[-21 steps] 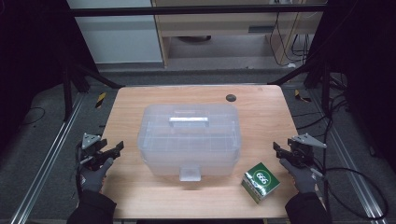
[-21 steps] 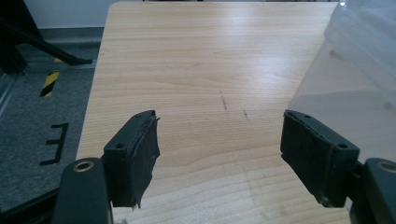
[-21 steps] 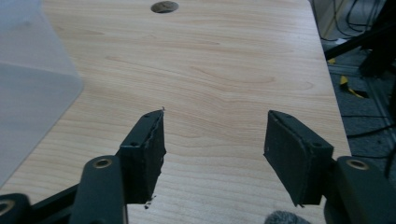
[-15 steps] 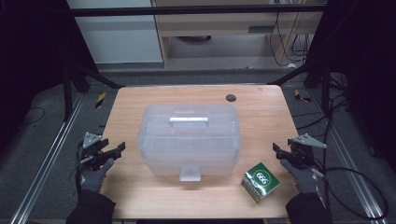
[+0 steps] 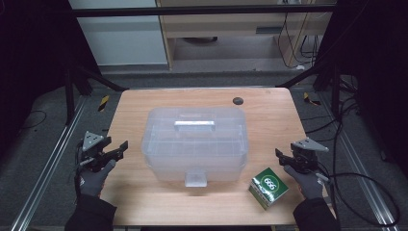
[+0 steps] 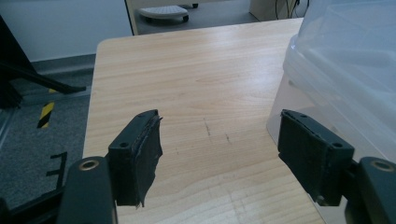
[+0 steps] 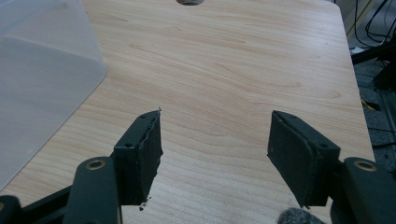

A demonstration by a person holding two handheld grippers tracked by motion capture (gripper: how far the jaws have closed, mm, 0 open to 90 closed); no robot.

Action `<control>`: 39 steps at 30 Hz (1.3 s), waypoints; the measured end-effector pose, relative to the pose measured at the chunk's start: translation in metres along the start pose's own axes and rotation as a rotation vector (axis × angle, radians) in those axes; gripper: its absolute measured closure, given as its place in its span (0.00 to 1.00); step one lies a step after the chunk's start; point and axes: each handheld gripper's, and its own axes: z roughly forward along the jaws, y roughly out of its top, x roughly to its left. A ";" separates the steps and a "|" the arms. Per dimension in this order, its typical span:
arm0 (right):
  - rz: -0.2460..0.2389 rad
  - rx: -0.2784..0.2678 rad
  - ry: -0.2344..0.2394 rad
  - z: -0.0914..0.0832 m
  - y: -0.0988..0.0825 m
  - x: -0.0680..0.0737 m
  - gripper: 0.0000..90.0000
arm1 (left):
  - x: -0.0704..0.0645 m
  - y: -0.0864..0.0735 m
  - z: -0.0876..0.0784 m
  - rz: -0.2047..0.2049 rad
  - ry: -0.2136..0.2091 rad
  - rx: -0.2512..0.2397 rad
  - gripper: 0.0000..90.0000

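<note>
Flanking a lidded translucent storage box at the centre of a wooden table, both grippers hover with jaws spread wide and nothing between them. The left gripper hangs just off the box's near-left side, the box wall rising beside its right jaw in the left gripper view. The right gripper sits further out from the box's opposite side, with a small green carton just below and inward of it. The box's front latch faces the person, its handle lying flat on the lid. Judging from this stance, a lopsided squeeze could skid the light box sideways, and a careless sweep of the right hand could knock the carton off the table's near edge.
</note>
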 end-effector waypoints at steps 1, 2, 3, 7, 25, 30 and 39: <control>-0.004 0.002 -0.004 0.000 0.000 0.000 0.39 | 0.000 0.001 -0.001 0.012 0.004 -0.006 0.32; -0.002 0.003 -0.004 0.000 0.000 0.000 0.39 | -0.001 0.002 -0.001 0.019 0.005 -0.003 0.32; -0.001 0.003 -0.002 0.000 0.000 0.000 0.38 | -0.001 0.003 -0.001 0.025 0.008 -0.003 0.32; -0.001 0.010 0.007 0.000 0.000 0.002 0.37 | -0.001 0.007 -0.002 0.033 0.012 0.001 0.32; 0.002 -0.003 0.027 -0.007 0.006 0.004 0.37 | -0.014 0.039 -0.018 0.125 -0.026 -0.058 0.35; 0.003 -0.003 0.028 -0.007 0.006 0.004 0.36 | -0.014 0.047 -0.019 0.120 -0.045 -0.050 0.41; 0.001 0.018 0.038 -0.004 0.006 0.005 0.36 | -0.016 0.062 -0.024 0.153 -0.091 -0.065 0.42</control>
